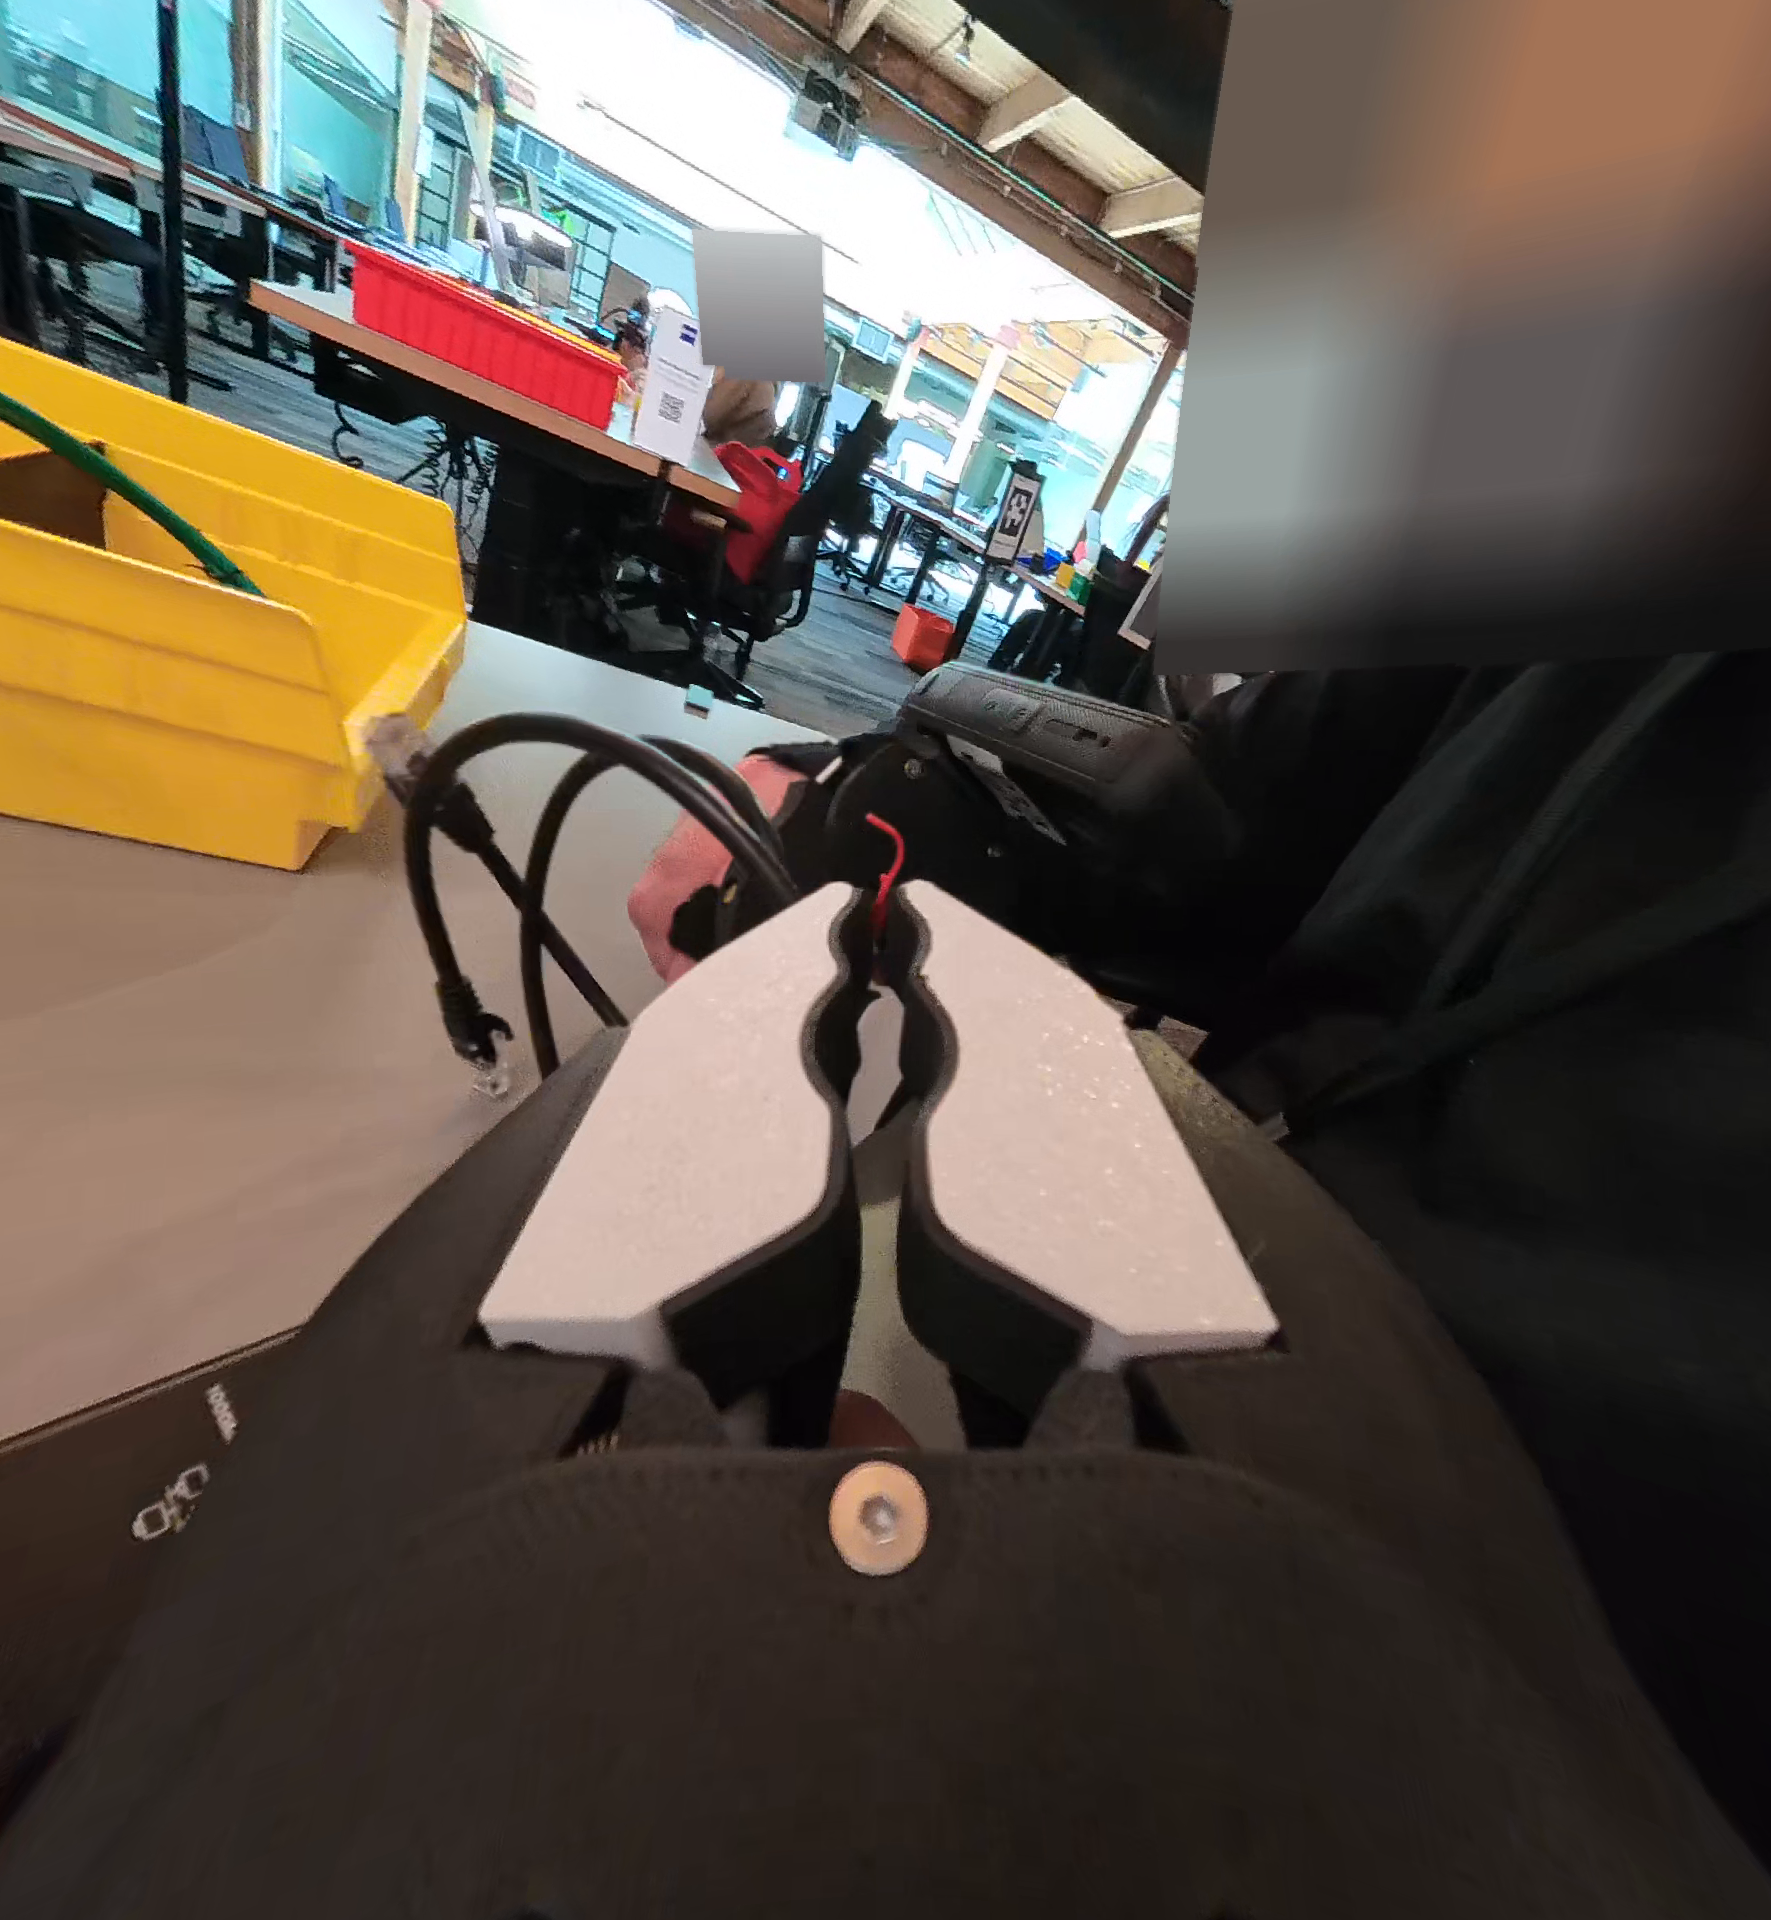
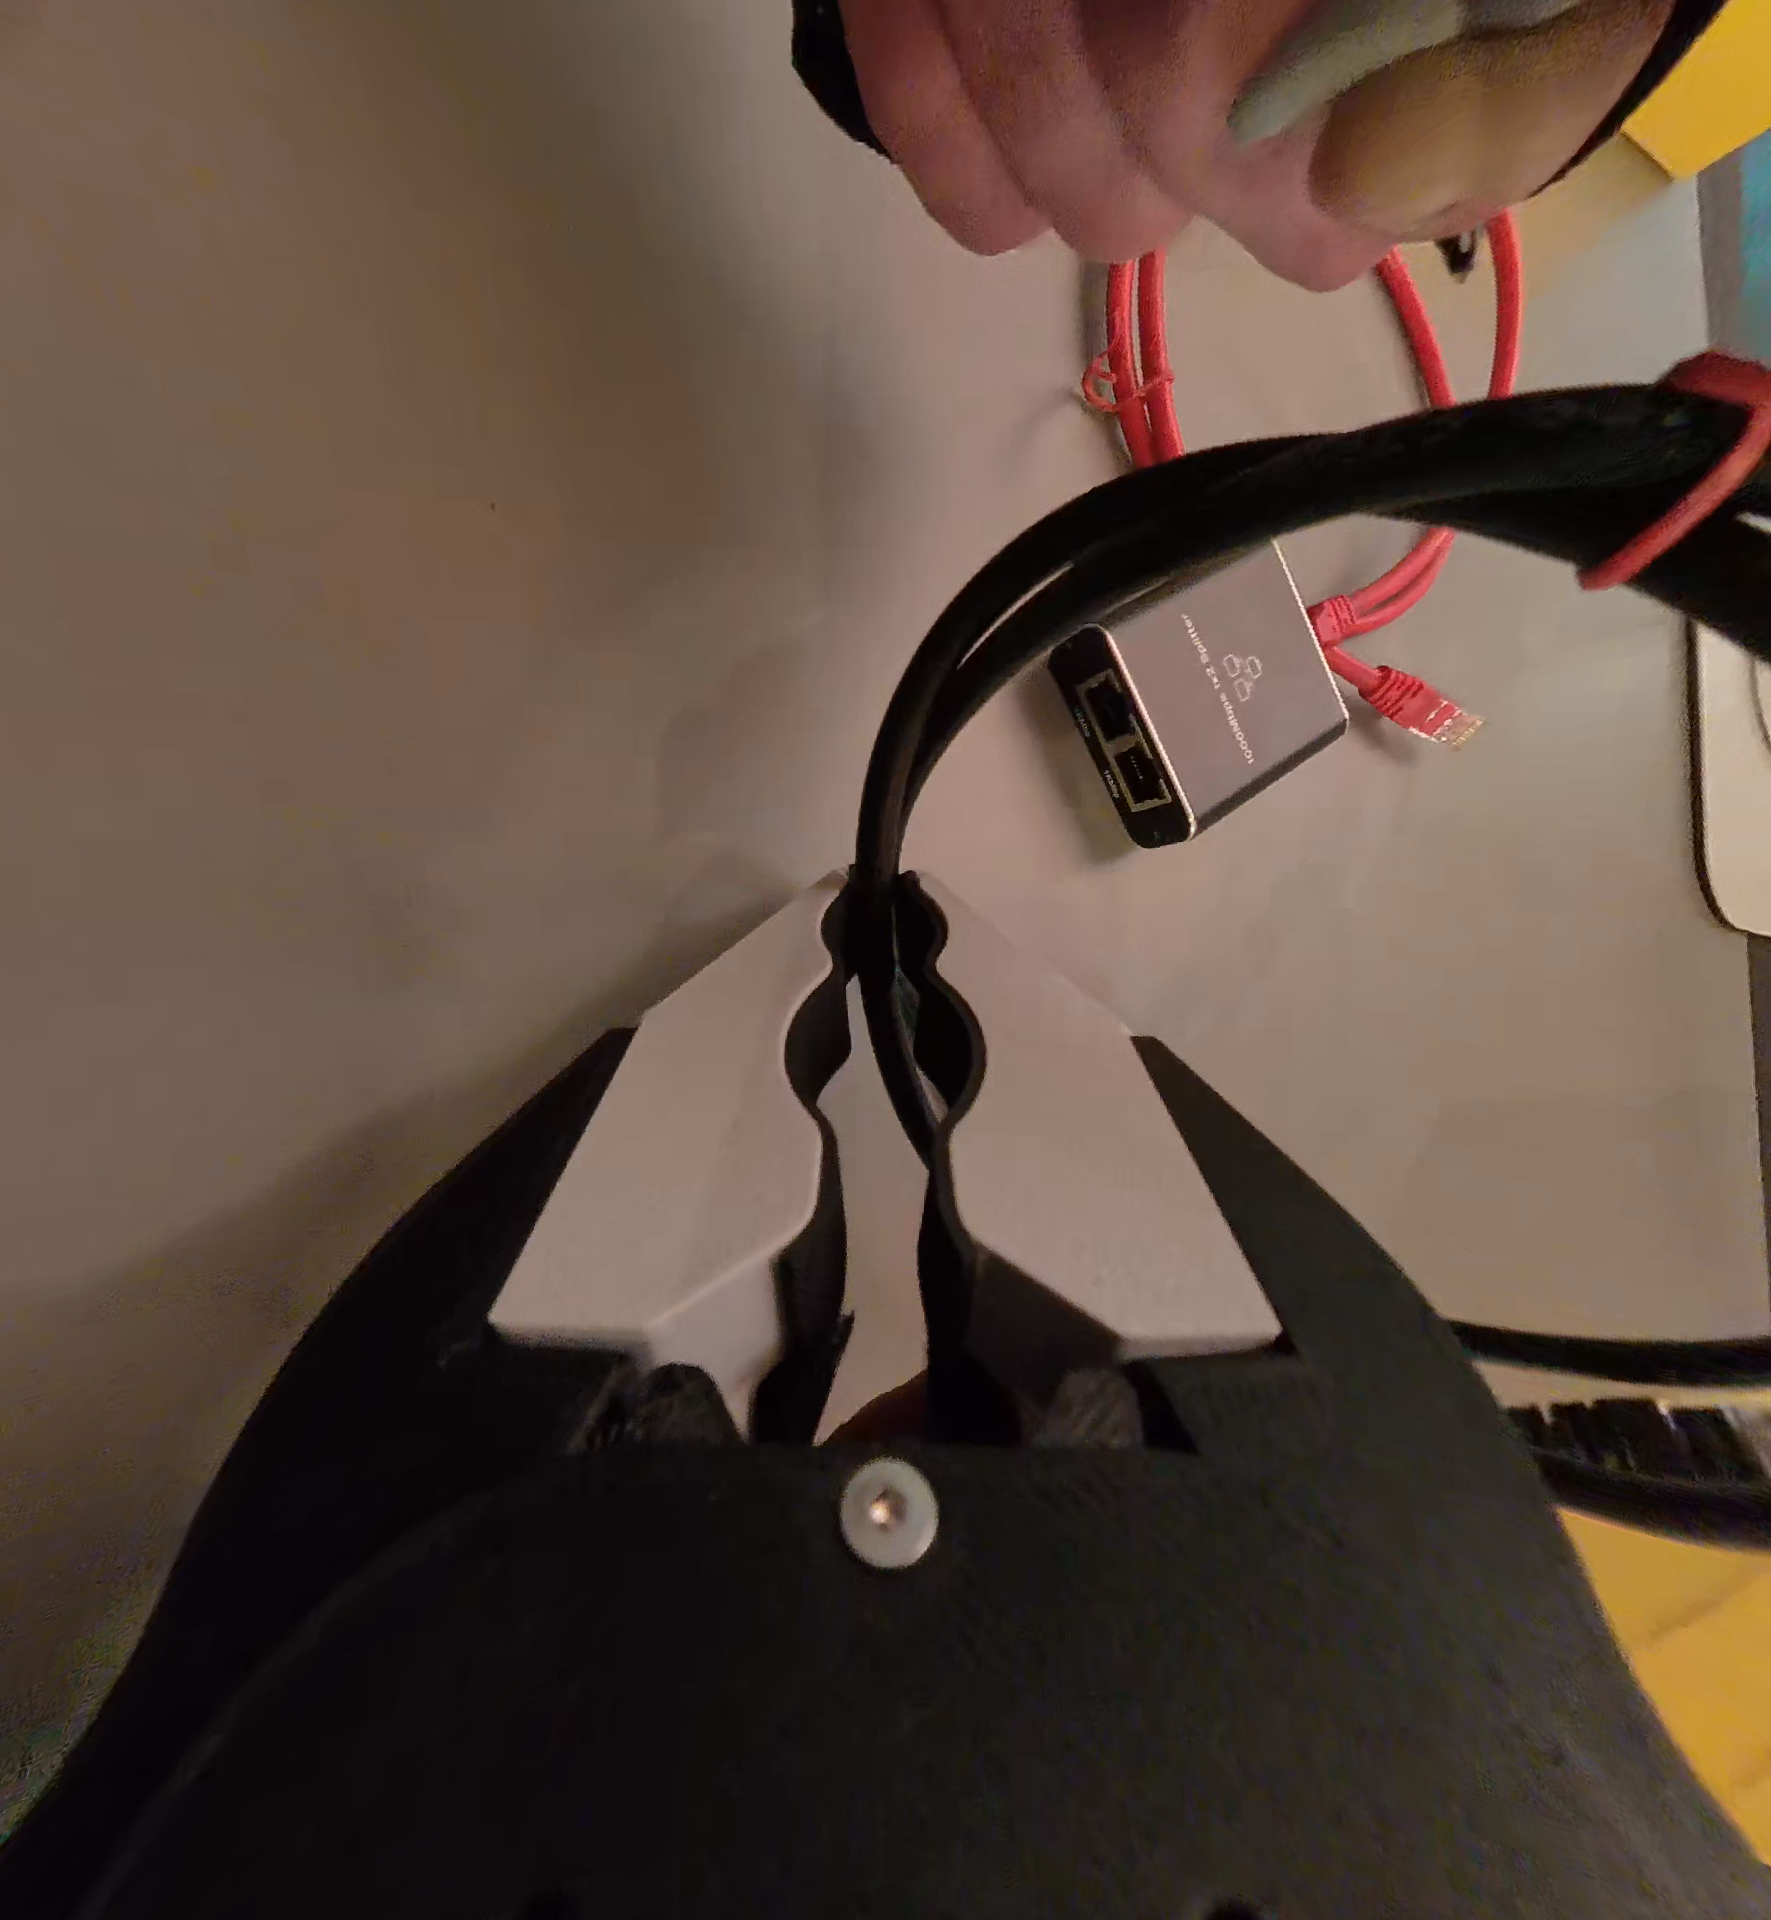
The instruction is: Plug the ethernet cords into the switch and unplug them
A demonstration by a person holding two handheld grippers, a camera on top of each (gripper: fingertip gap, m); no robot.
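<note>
While the right gripper (image 2: 876,883) pinches the black cord (image 2: 896,769) near the switch (image 2: 1208,691), the left gripper (image 1: 879,894) clamps a red tie (image 1: 886,862).

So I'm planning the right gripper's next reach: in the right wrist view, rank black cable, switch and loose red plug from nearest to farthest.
1. black cable, clamped between its fingers.
2. switch, ahead, rightward.
3. red plug, beyond the switch's far end.

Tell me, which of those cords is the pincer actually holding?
The black cord: the right gripper is shut on it. The red cord lies loose on the table.
</note>
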